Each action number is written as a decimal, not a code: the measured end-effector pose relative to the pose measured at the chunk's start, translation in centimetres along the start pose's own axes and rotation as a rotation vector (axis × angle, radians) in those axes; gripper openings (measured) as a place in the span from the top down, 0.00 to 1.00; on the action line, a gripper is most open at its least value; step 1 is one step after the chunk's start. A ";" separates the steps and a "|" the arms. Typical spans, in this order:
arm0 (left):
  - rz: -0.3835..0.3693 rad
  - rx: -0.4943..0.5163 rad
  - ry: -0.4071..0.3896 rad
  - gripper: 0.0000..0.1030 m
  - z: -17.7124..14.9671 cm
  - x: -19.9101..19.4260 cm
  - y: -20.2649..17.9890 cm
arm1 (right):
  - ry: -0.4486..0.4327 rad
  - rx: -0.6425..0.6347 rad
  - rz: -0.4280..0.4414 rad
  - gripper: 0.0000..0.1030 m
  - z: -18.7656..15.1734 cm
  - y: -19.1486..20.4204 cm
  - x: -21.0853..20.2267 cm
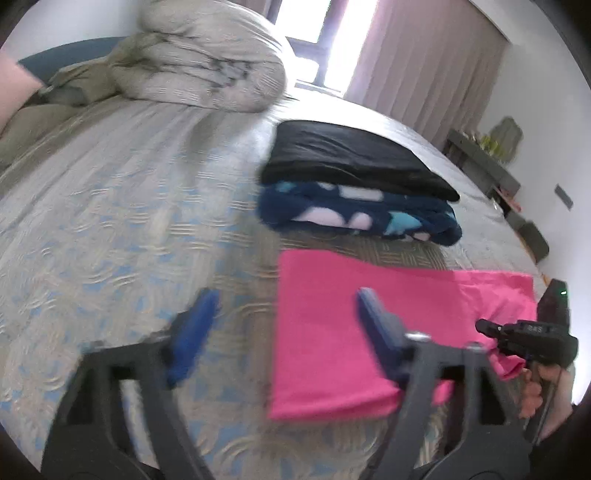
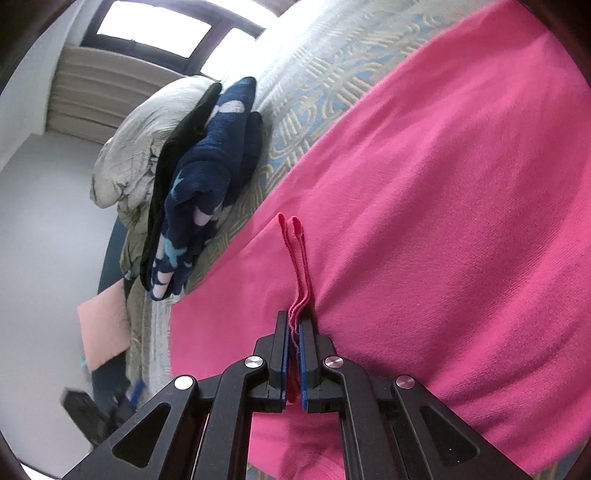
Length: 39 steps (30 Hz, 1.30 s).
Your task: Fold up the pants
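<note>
Lying flat on the bedspread (image 1: pixel 129 221), the pink pants (image 1: pixel 351 332) present as a soft, matte knit folded into a broad rectangle with a straight near edge and a slightly rumpled far end. The bedspread is a woven, pale blue and beige fabric with a raised interlocking pattern. The right gripper (image 2: pixel 293 354) is clenched on a thin pinch of the pink fabric: its blue-faced pads (image 2: pixel 284 354) press together on a narrow doubled strip whose two looped ends stand up beyond the tips. The left gripper (image 1: pixel 288 332) stands released above the bed, blue fingers (image 1: pixel 373 321) spread apart with nothing between them, one over the bedspread and one over the pink cloth; the view is blurred. Beyond the pants sits a stack of folded garments: a fluffy navy fleece (image 1: pixel 362 218) with pale and light-blue shapes, and on top of it a smooth black item (image 1: pixel 354 155) with a slight sheen. A bulky, rolled, wrinkled grey quilt (image 1: pixel 207 62) lies at the head of the bed. Pleated curtains (image 1: pixel 424 62) hang beside a bright window (image 1: pixel 317 29).
</note>
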State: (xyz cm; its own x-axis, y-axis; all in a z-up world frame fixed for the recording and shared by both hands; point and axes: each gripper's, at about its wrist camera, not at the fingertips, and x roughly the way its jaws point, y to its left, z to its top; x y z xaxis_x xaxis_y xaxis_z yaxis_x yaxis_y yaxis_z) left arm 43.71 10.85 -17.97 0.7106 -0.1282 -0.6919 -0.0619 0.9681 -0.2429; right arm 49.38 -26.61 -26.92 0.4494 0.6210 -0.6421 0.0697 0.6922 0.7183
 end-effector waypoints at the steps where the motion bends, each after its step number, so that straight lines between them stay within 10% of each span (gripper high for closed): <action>1: 0.010 0.013 0.018 0.33 -0.1 1.2 -0.6 | -0.014 -0.022 -0.007 0.99 -0.2 0.2 0.0; 4: 0.144 0.067 0.094 0.29 -1.7 4.9 -1.1 | -0.035 -0.050 -0.016 0.99 -0.5 0.5 -0.1; 8: 0.231 -0.021 0.144 0.00 -1.7 6.3 0.7 | -0.041 -0.063 -0.007 1.00 -0.7 0.3 0.1; 12: 0.264 0.007 0.150 0.00 -1.6 6.5 0.4 | -0.050 -0.079 -0.009 0.99 -0.7 0.5 0.0; 17: 0.483 0.286 0.077 0.00 -1.7 6.6 -4.1 | -0.024 -0.207 -0.134 0.96 -0.5 2.6 -1.1; 22: 0.680 0.548 0.011 0.01 -2.7 7.3 -7.9 | -0.117 -0.325 -0.407 0.66 -1.0 3.7 -5.2; 26: 0.721 0.538 0.054 0.01 -2.0 7.6 -8.2 | -0.263 -0.281 -0.410 0.59 -0.9 1.5 -11.4; 30: 0.653 0.522 0.016 0.01 -1.7 6.1 -9.5 | -0.359 -0.076 -0.285 0.50 -0.8 -3.8 -17.3; 39: 0.103 0.433 -0.038 0.01 -3.3 -0.9 -13.7 | -0.481 0.400 0.039 0.47 0.3 -17.2 -23.8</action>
State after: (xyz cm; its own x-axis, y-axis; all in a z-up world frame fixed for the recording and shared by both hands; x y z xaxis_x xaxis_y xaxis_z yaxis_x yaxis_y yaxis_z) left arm 41.55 -3.06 -16.25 0.7420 -0.0262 -0.6699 0.1596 0.9774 0.1386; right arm 37.72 -53.39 -23.91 0.8023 0.3437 -0.4879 0.3316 0.4231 0.8433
